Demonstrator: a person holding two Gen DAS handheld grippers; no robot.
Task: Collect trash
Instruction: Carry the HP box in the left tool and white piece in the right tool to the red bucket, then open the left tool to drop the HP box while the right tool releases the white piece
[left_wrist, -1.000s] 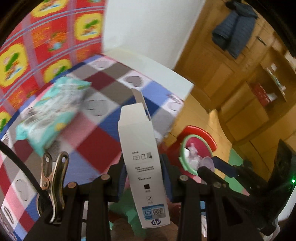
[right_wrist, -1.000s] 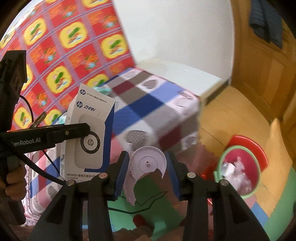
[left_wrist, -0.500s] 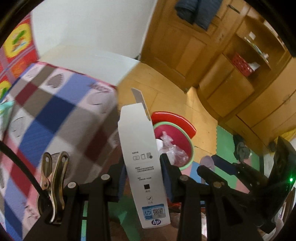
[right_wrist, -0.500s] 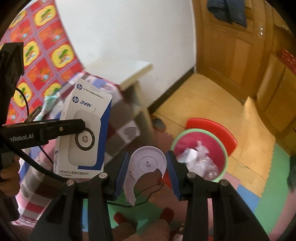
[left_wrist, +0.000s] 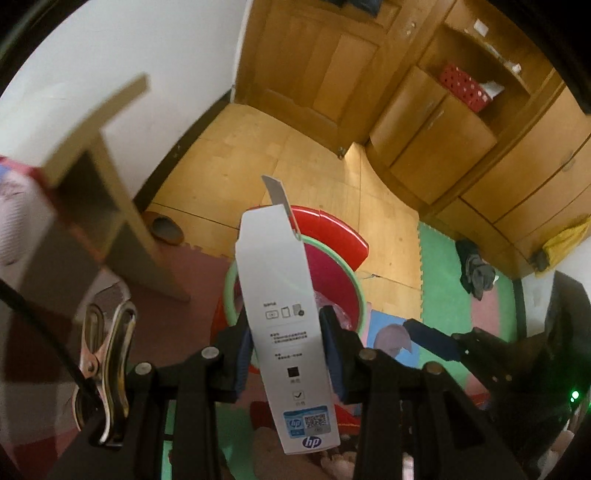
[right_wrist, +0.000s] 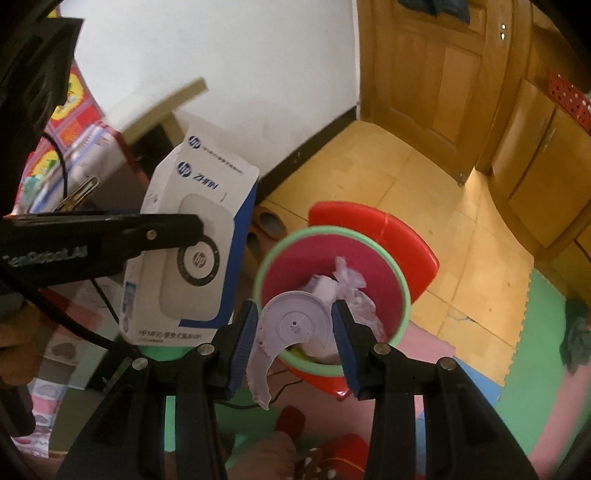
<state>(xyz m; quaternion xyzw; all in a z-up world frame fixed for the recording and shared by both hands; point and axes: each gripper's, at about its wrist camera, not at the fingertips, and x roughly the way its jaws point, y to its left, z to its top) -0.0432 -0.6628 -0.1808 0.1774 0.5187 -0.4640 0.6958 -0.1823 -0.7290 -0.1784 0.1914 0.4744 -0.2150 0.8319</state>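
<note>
Right wrist view: the red bin (right_wrist: 391, 275) with a green rim stands on wooden floor (right_wrist: 424, 177) by foam mats, clear floor beyond it. The right gripper (right_wrist: 295, 332) fingers clamp a white disc (right_wrist: 291, 321) above the bin's near rim; the left gripper (left_wrist: 286, 343) grips the HP box (left_wrist: 280, 295) beside it. A second ago both hung by the checked surface (right_wrist: 62, 347), now left of the bin

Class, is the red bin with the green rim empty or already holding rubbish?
Holding rubbish: the bin contains crumpled clear plastic.
</note>
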